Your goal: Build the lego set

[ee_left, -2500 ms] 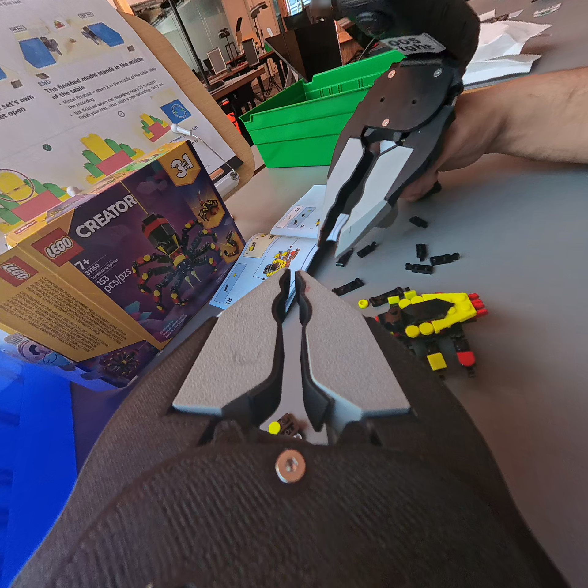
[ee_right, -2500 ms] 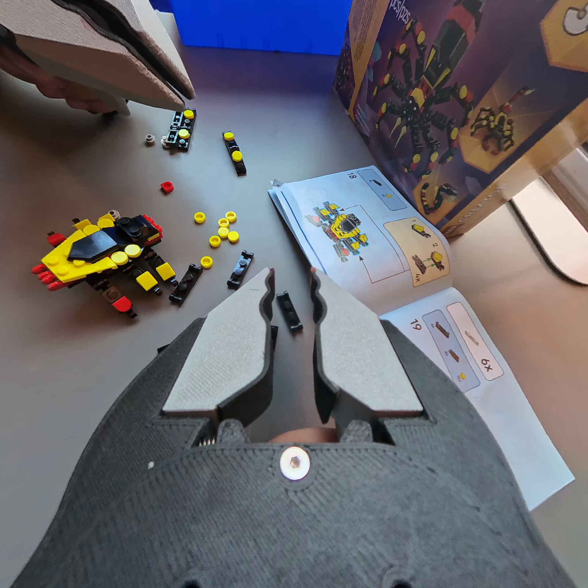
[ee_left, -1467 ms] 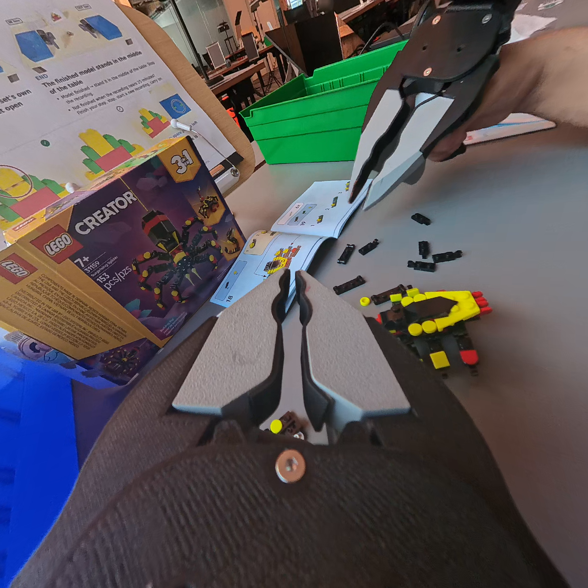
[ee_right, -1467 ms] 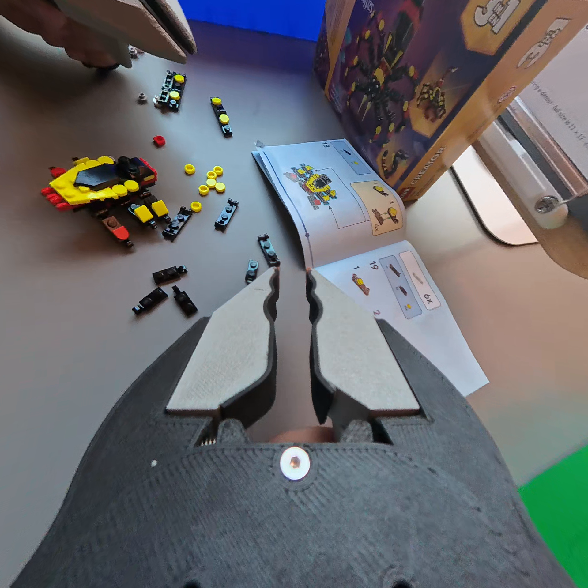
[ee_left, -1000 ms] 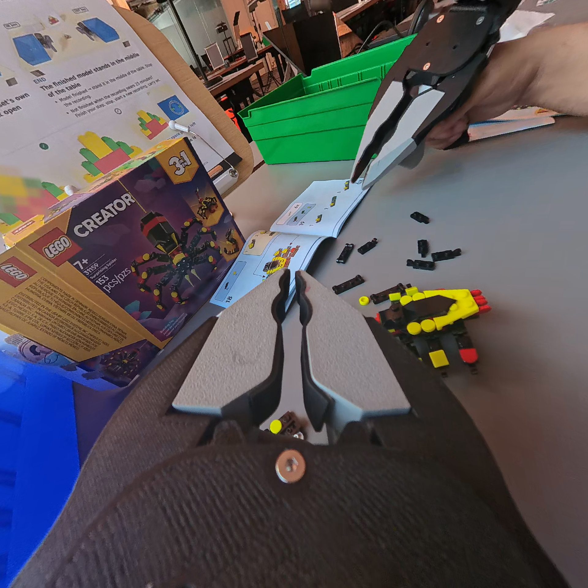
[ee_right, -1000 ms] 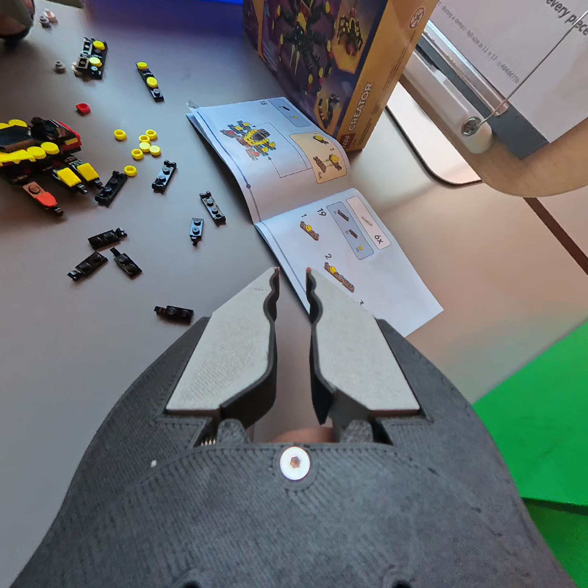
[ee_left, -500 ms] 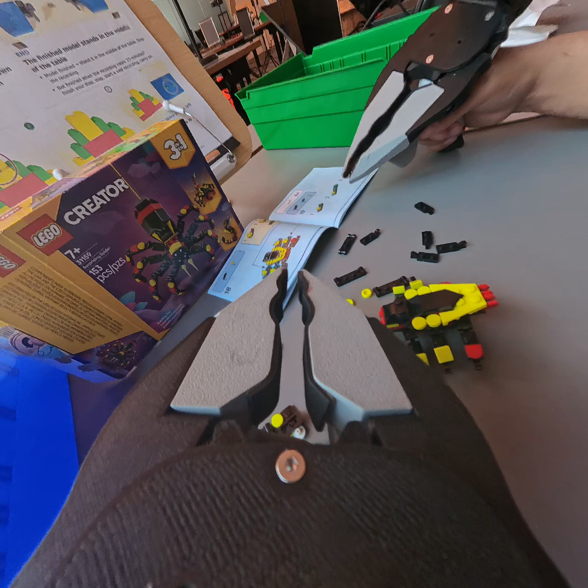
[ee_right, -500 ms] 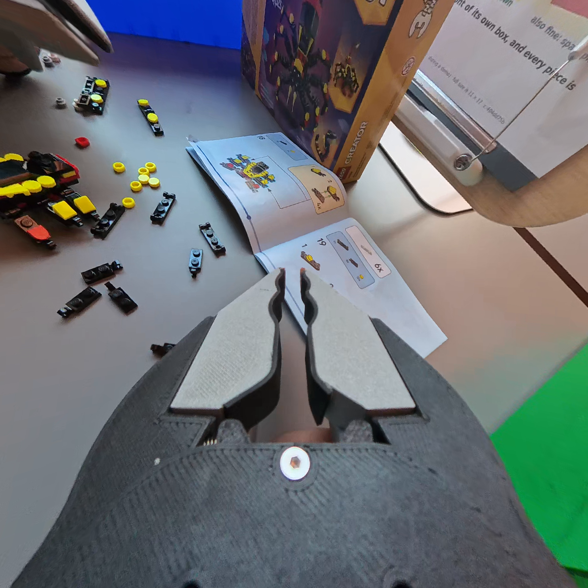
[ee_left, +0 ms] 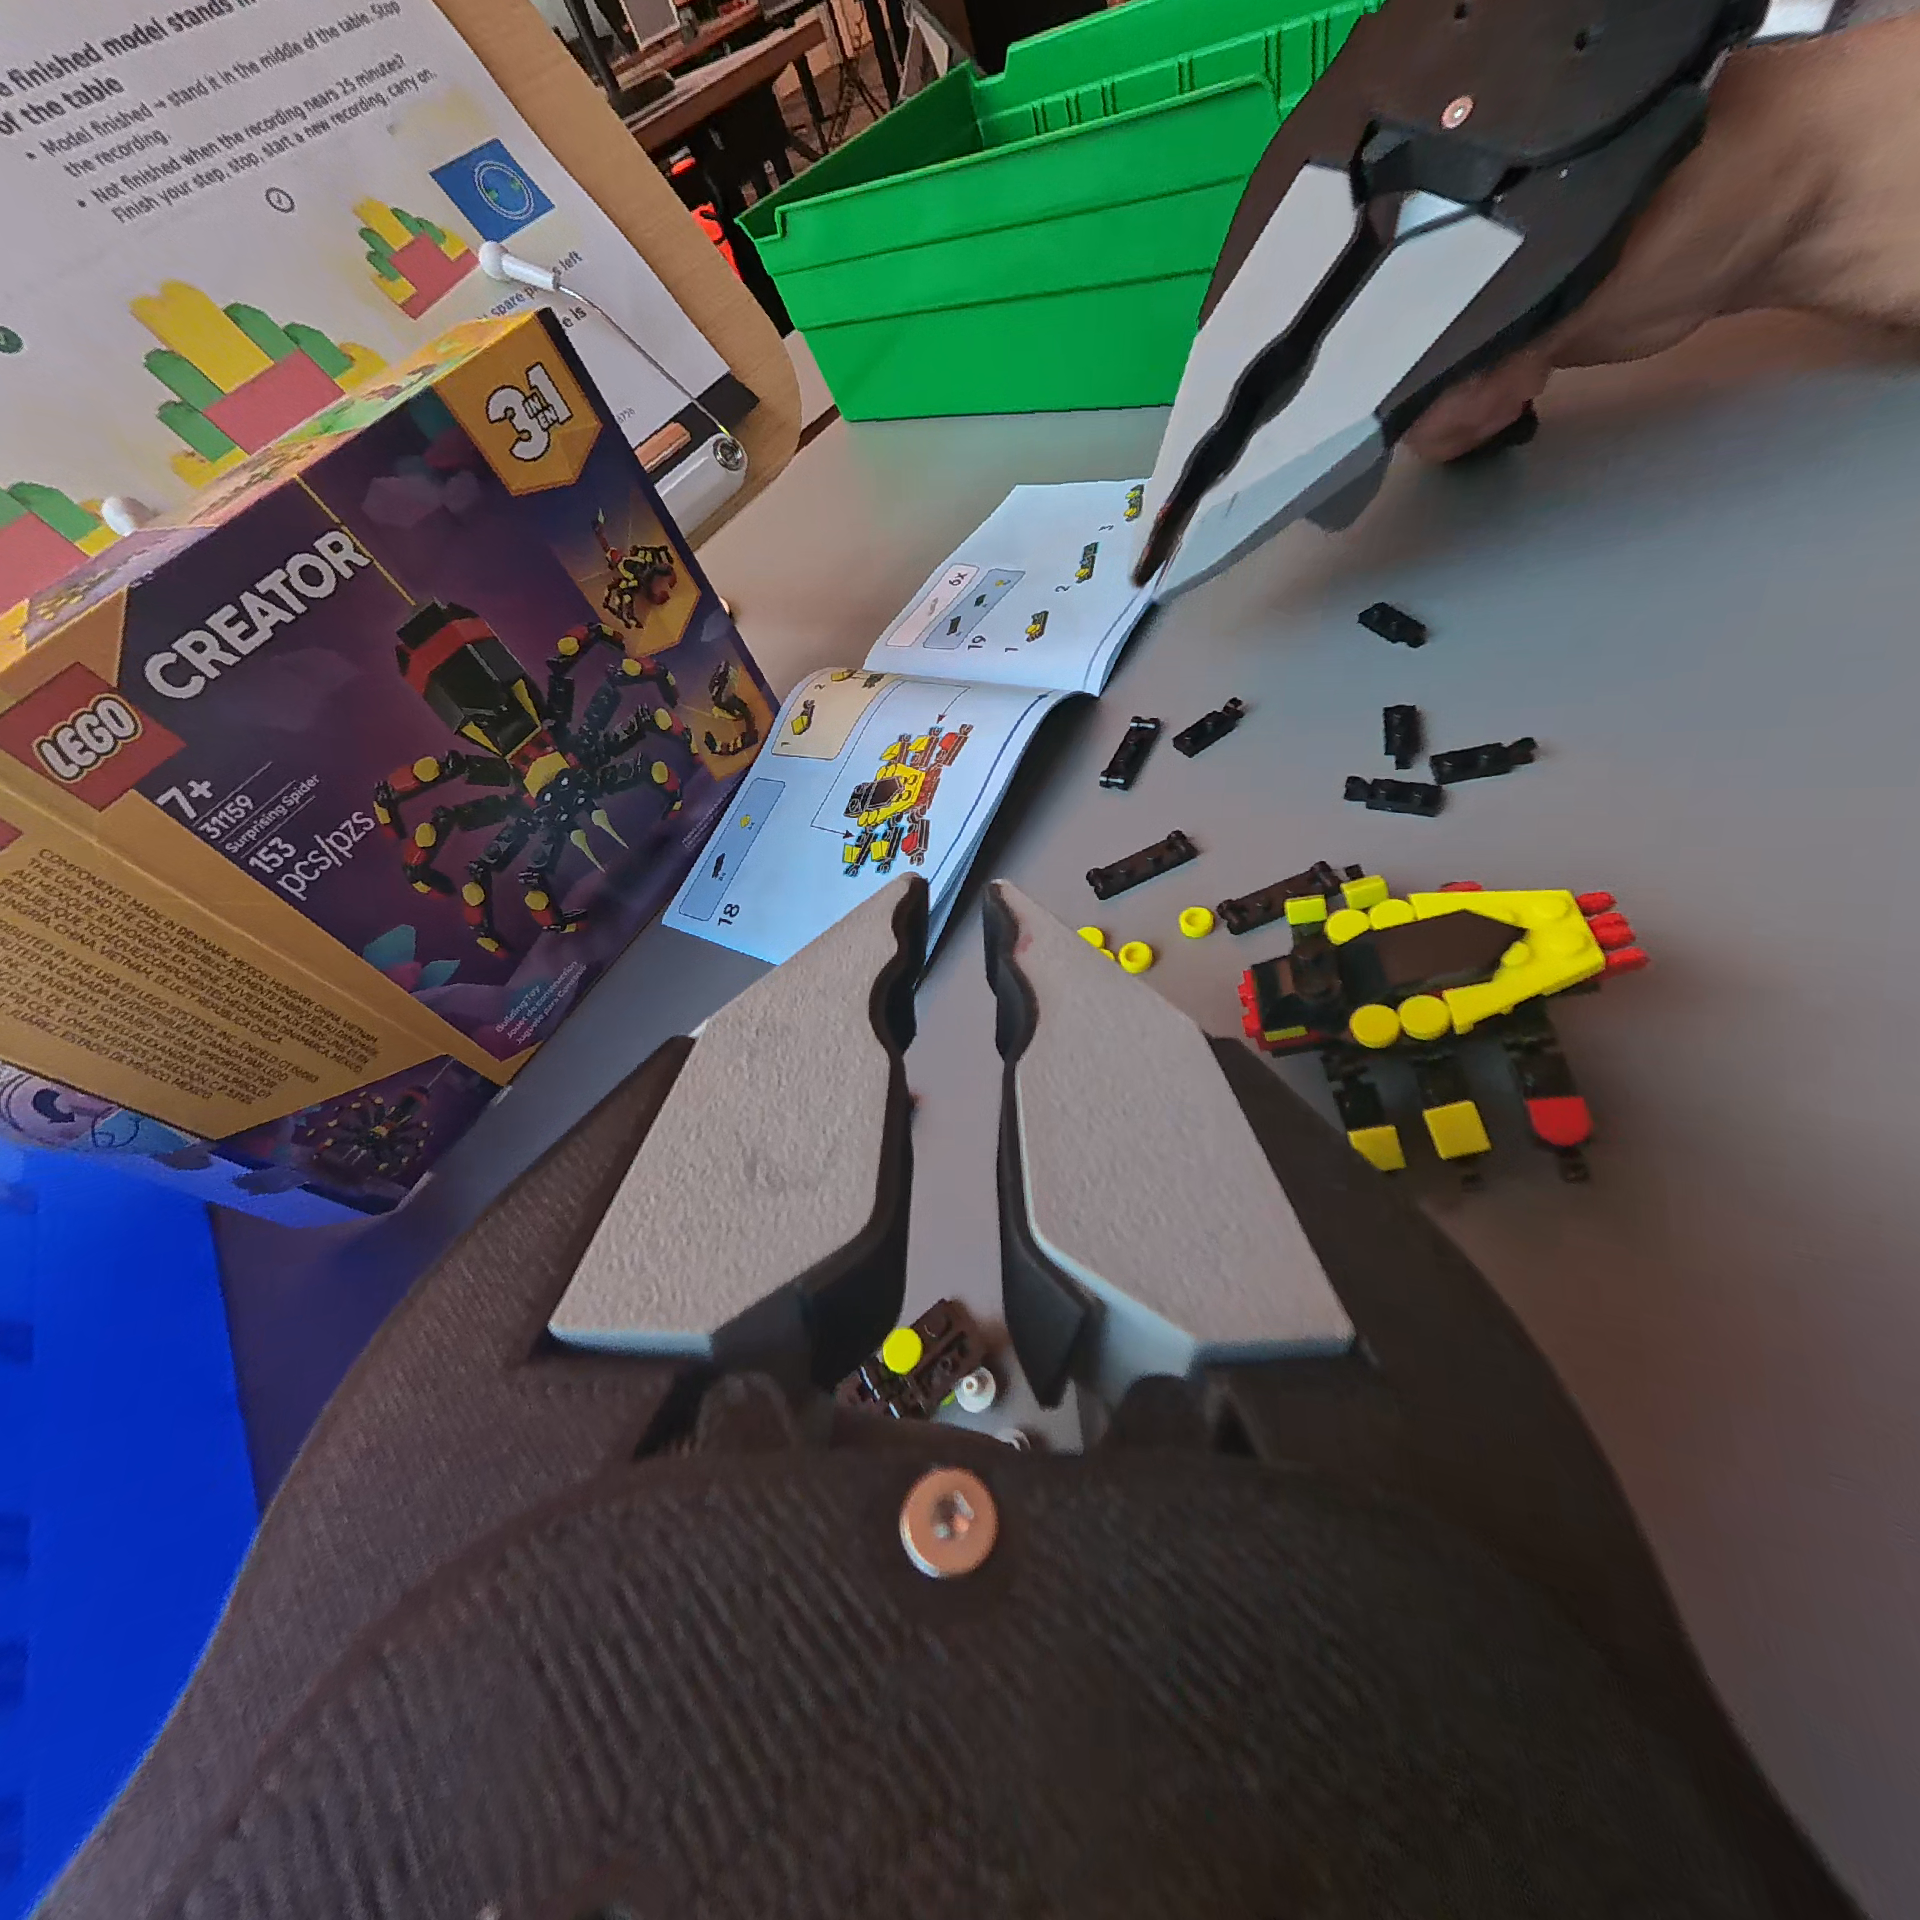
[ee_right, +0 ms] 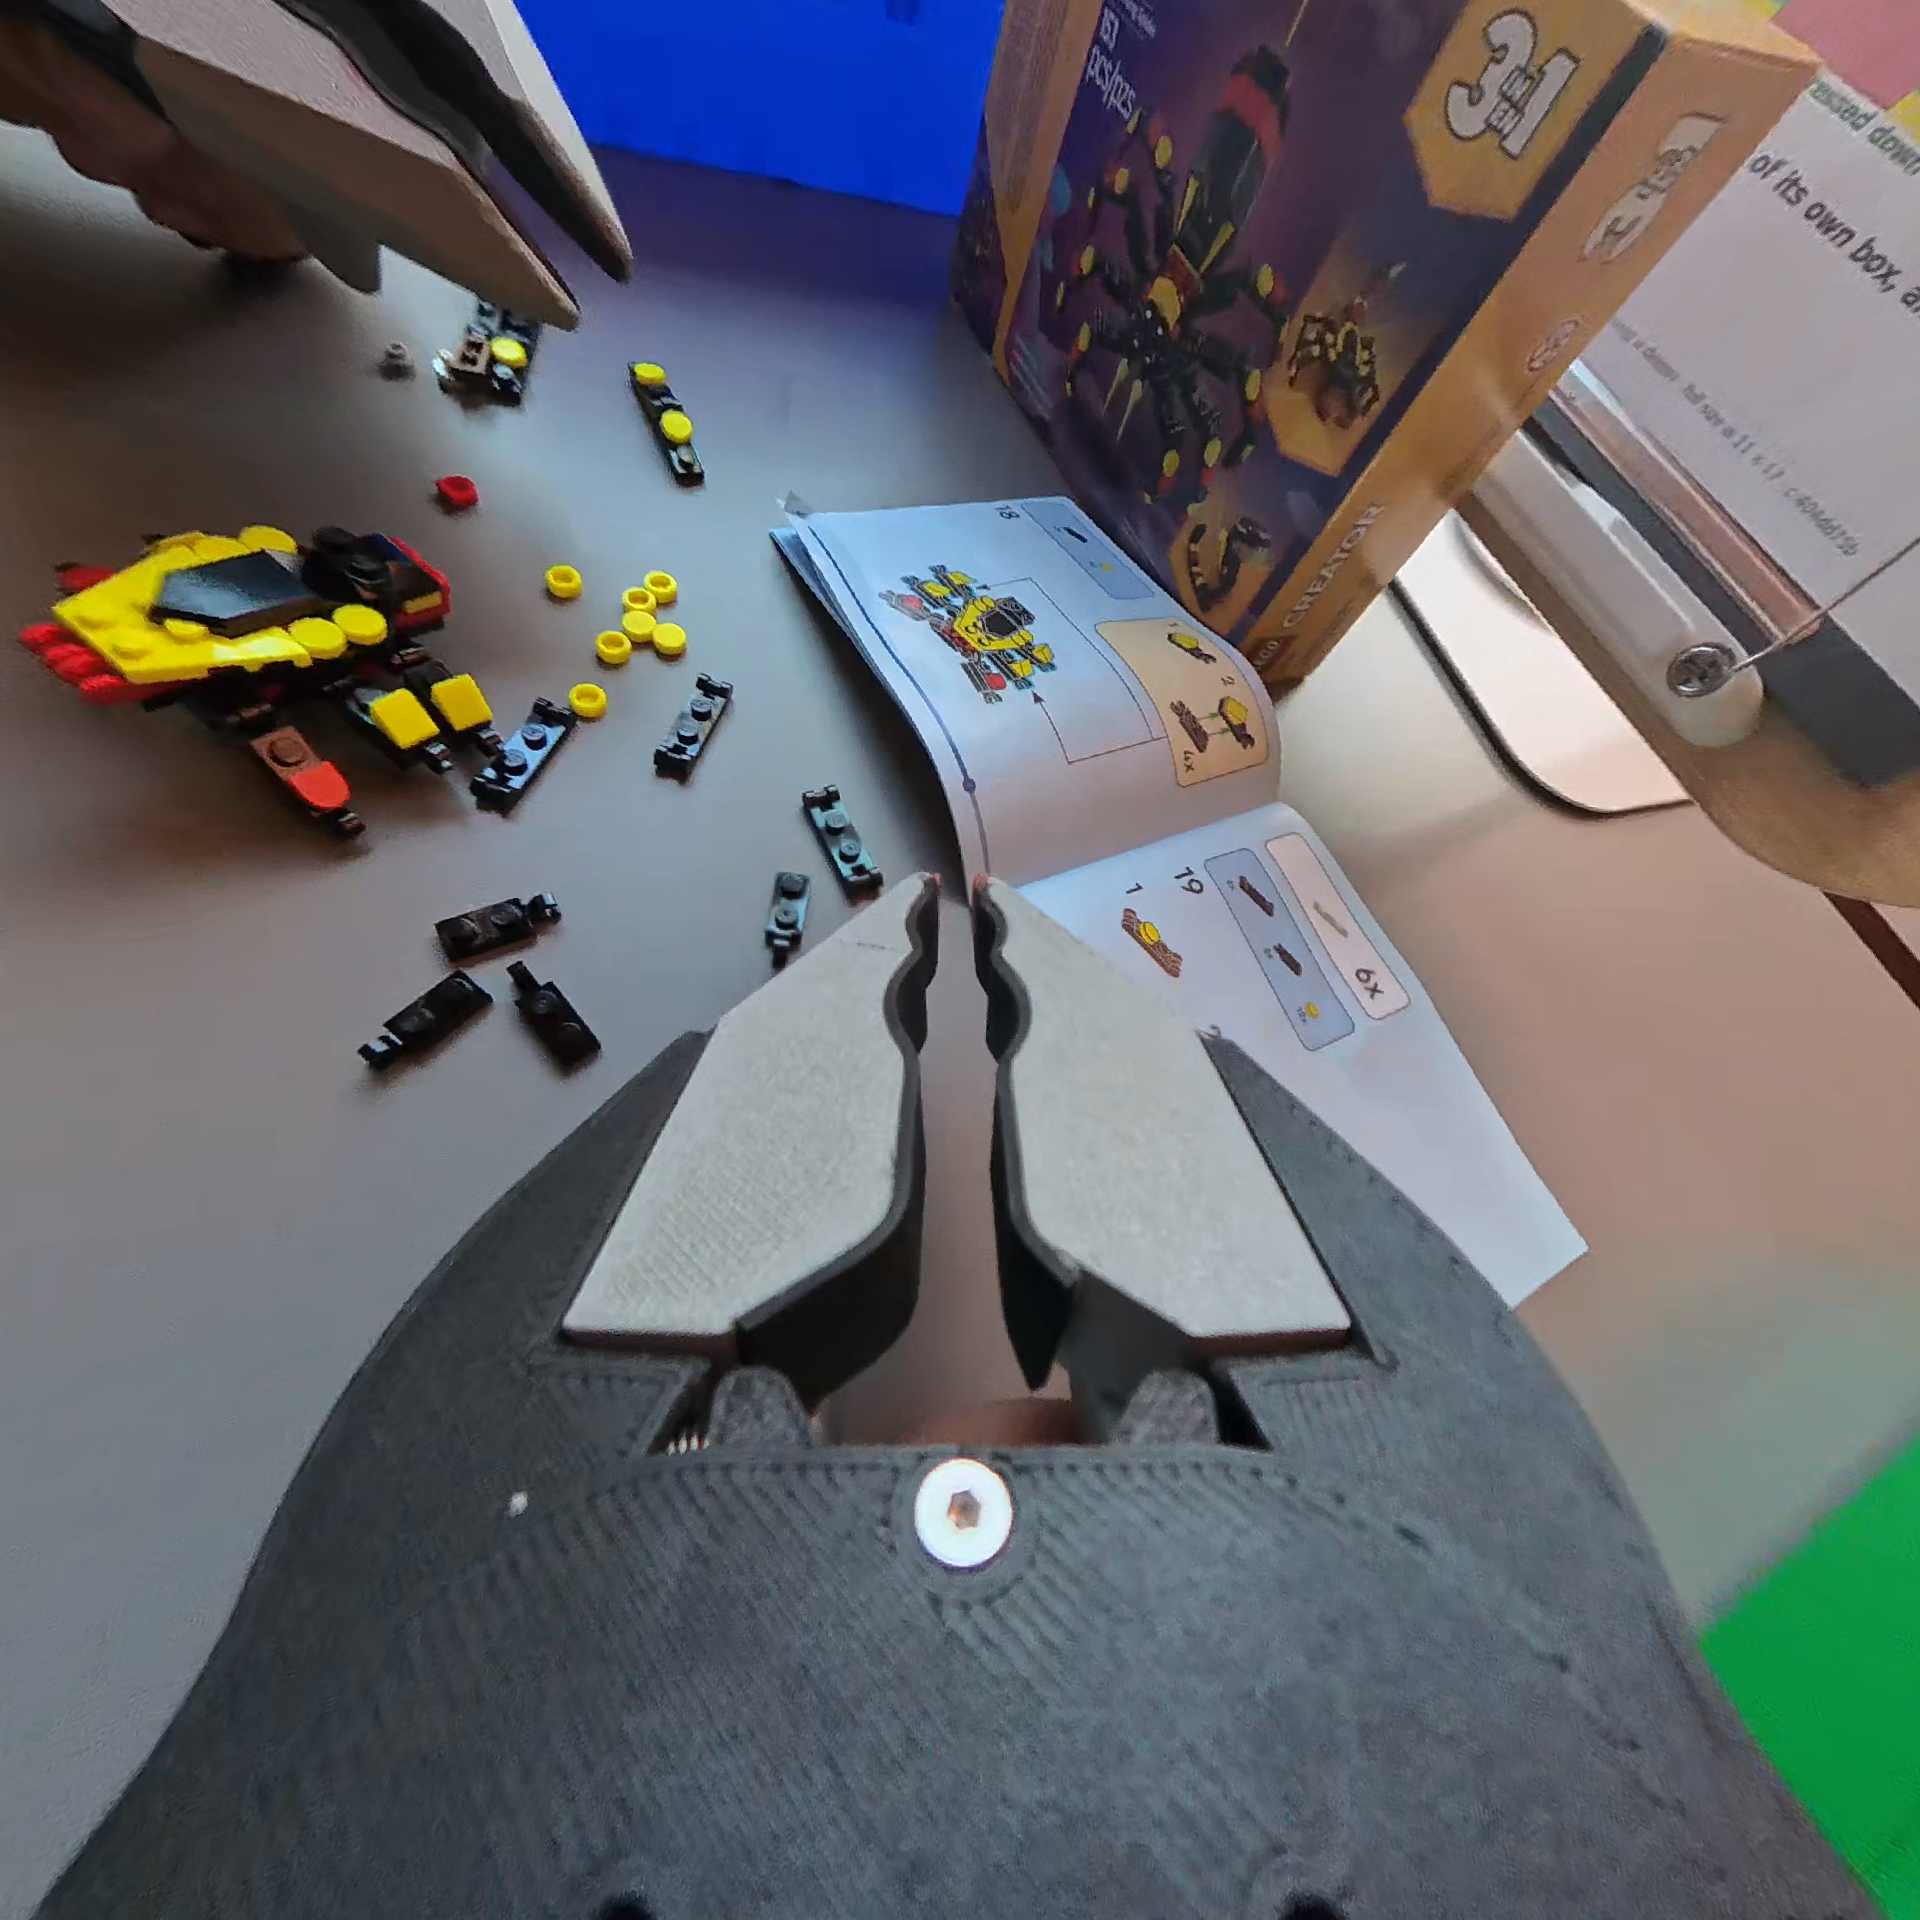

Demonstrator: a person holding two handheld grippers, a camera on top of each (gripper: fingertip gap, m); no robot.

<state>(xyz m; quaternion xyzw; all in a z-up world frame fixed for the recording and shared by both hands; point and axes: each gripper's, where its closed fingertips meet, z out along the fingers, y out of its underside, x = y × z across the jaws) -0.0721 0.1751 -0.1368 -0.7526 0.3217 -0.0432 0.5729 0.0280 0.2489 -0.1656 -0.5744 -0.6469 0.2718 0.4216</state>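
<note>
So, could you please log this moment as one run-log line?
left tongs: nearly shut, empty | right tongs: nearly shut, empty, at booklet edge | model: partly built on table

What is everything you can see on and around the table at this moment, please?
model: one, yellow, black and red, part-built, on the table's left in the right wrist view
yellow studs: seven loose, round, between model and booklet
black plates: seven loose, long, scattered near the model
studded strips: two, black with yellow studs, beyond the model
red stud: one, beyond the model
booklet: one, pale blue, open beside the box
box: one, purple and gold, standing behind the booklet
green bin: one, far side
blue bin: one, left edge
clipboard: one, wooden, propped behind the box
table: grey
left gripper: nearly shut, empty
right gripper: nearly shut, at the booklet's edge
</note>
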